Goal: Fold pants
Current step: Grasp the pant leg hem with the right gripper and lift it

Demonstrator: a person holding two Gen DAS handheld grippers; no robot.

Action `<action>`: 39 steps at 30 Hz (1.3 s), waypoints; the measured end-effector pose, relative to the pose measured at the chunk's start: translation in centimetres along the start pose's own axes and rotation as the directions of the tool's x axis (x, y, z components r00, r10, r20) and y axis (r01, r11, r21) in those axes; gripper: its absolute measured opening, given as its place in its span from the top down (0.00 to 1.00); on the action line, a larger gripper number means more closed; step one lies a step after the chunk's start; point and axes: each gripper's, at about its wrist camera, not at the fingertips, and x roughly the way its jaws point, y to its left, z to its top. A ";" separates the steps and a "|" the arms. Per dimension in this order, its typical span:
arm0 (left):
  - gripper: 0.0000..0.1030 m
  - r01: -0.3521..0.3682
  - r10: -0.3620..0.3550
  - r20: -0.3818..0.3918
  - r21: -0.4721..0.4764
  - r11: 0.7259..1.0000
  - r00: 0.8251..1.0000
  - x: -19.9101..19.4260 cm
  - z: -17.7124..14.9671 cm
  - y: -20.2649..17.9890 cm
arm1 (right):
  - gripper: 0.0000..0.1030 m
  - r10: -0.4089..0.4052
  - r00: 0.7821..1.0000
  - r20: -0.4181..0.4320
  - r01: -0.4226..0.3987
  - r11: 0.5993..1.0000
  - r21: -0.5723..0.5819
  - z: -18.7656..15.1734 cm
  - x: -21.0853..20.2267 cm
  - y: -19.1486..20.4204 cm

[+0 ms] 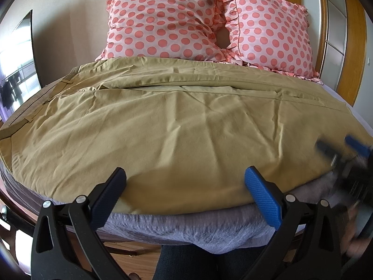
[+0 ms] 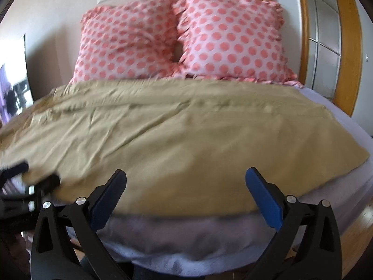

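Note:
Tan pants point(image 1: 177, 126) lie spread flat across the bed, folded lengthwise, with the waistband and belt loops at the left. They also fill the middle of the right wrist view point(image 2: 181, 135). My left gripper point(image 1: 185, 177) is open and empty just above the pants' near edge. My right gripper point(image 2: 185, 177) is open and empty above the near edge further right. It shows blurred at the right of the left wrist view point(image 1: 335, 149). The left gripper shows blurred at the left of the right wrist view point(image 2: 35, 175).
Two pink polka-dot pillows point(image 1: 205, 21) lean against the wall behind the pants. A lavender sheet point(image 1: 186, 228) covers the mattress and hangs over the near edge. A wooden-framed glass door point(image 2: 326, 35) stands at the right. A dark screen point(image 1: 18, 65) is at the left.

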 end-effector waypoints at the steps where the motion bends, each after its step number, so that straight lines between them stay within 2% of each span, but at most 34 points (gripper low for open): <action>1: 0.02 -0.006 0.005 0.013 0.018 1.000 1.000 -0.3 0.5 -0.2 | 0.01 -0.008 1.000 0.016 0.008 1.000 0.003 1.0 -0.1 -0.6; 4: 0.02 -0.077 0.068 0.117 0.077 0.994 0.991 -1.8 1.8 -0.2 | 0.01 -0.073 0.996 0.045 0.071 0.996 0.049 6.3 0.2 -4.3; 6: 0.02 -0.103 0.084 0.176 0.101 0.990 0.981 -2.5 3.3 -0.3 | 0.01 -0.122 0.993 -0.006 0.121 0.982 0.144 10.6 2.6 -8.1; 7: 0.02 -0.098 0.077 0.193 0.103 0.990 0.978 -2.7 3.9 -0.3 | 0.01 -0.132 0.990 -0.038 0.137 0.972 0.190 12.3 4.1 -9.8; 9: 0.02 -0.075 0.054 0.213 0.095 0.993 0.976 -2.8 5.5 0.1 | 0.01 -0.196 0.974 -0.115 0.220 0.938 0.268 15.6 8.4 -13.5; 10: 0.02 -0.054 0.035 0.217 0.083 0.995 0.976 -2.7 6.2 0.4 | 0.07 -0.232 0.962 -0.141 0.264 0.922 0.283 16.8 10.3 -15.0; 11: 0.02 -0.040 0.023 0.217 0.074 0.996 0.976 -2.7 6.5 0.5 | 0.12 -0.287 0.942 -0.174 0.328 0.897 0.295 18.3 13.0 -16.8; 12: 0.02 -0.012 0.000 0.211 0.055 0.998 0.978 -2.4 7.1 0.9 | 0.21 -0.317 0.927 -0.203 0.368 0.877 0.310 19.3 15.1 -18.1; 13: 0.02 0.015 -0.022 0.202 0.036 0.999 0.979 -2.0 7.6 1.2 | 0.28 -0.337 0.911 -0.237 0.401 0.856 0.326 19.9 16.9 -19.4; 14: 0.02 0.041 -0.043 0.193 0.015 0.999 0.980 -1.5 8.0 1.5 | 0.31 -0.342 0.893 -0.292 0.435 0.824 0.364 20.6 19.5 -21.2; 16: 0.02 0.067 -0.064 0.178 -0.006 0.998 0.982 -0.6 8.3 1.8 | 0.41 -0.315 0.870 -0.380 0.469 0.767 0.438 21.4 23.9 -23.8; 18: 0.02 0.063 -0.060 0.163 -0.011 0.998 0.985 0.4 8.6 2.0 | 0.47 -0.301 0.852 -0.429 0.495 0.732 0.469 21.9 26.9 -25.4; 20: 0.02 0.061 -0.059 0.153 -0.010 0.998 0.986 1.2 8.5 2.1 | 0.47 -0.316 0.834 -0.452 0.527 0.698 0.485 22.6 29.2 -26.3; 22: 0.02 0.066 -0.065 0.147 -0.006 0.998 0.987 1.9 8.5 2.1 | 0.47 -0.339 0.821 -0.459 0.553 0.672 0.493 23.1 30.7 -27.1; 24: 0.02 0.071 -0.070 0.139 -0.003 0.997 0.988 2.4 8.5 2.0 | 0.47 -0.350 0.806 -0.478 0.574 0.662 0.482 23.1 31.8 -27.8; 26: 0.02 0.073 -0.072 0.128 -0.003 0.997 0.989 2.8 8.5 1.9 | 0.55 -0.398 0.778 -0.486 0.609 0.668 0.428 22.9 32.7 -27.9; 27: 0.02 0.074 -0.073 0.121 -0.003 0.997 0.990 3.0 8.5 1.9 | 0.62 -0.422 0.761 -0.492 0.627 0.673 0.393 22.7 33.1 -27.8; 28: 0.02 0.075 -0.074 0.119 -0.004 0.997 0.990 3.0 8.4 1.9 | 0.74 -0.429 0.768 -0.476 0.620 0.686 0.380 22.4 32.9 -27.9; 31: 0.02 0.081 -0.078 0.114 -0.023 0.996 0.990 3.0 8.3 2.3 | 0.93 -0.391 0.823 -0.411 0.550 0.728 0.409 21.1 32.3 -28.7; 33: 0.02 0.086 -0.081 0.106 -0.044 0.995 0.991 2.8 8.3 2.7 | 0.96 -0.301 0.878 -0.373 0.464 0.729 0.504 20.1 31.3 -30.4; 34: 0.02 0.087 -0.082 0.103 -0.053 0.995 0.991 2.6 8.2 2.9 | 0.96 -0.235 0.915 -0.328 0.392 0.713 0.582 19.2 30.2 -31.6; 36: 0.02 0.089 -0.081 0.108 -0.075 0.993 0.991 2.0 8.1 3.6 | 0.96 -0.154 0.962 -0.225 0.267 0.701 0.661 18.7 27.7 -32.1; 37: 0.02 0.091 -0.081 0.112 -0.087 0.992 0.990 1.7 8.0 3.9 | 0.96 -0.130 0.974 -0.185 0.222 0.702 0.677 18.7 26.6 -32.2; 38: 0.02 0.094 -0.083 0.116 -0.095 0.991 0.990 1.4 7.9 4.1 | 0.96 -0.092 0.990 -0.107 0.140 0.704 0.697 18.0 24.0 -32.3; 39: 0.02 0.100 -0.087 0.124 -0.106 0.989 0.988 1.0 7.8 4.5 | 0.96 -0.066 0.996 -0.059 0.089 0.703 0.705 17.4 21.9 -32.0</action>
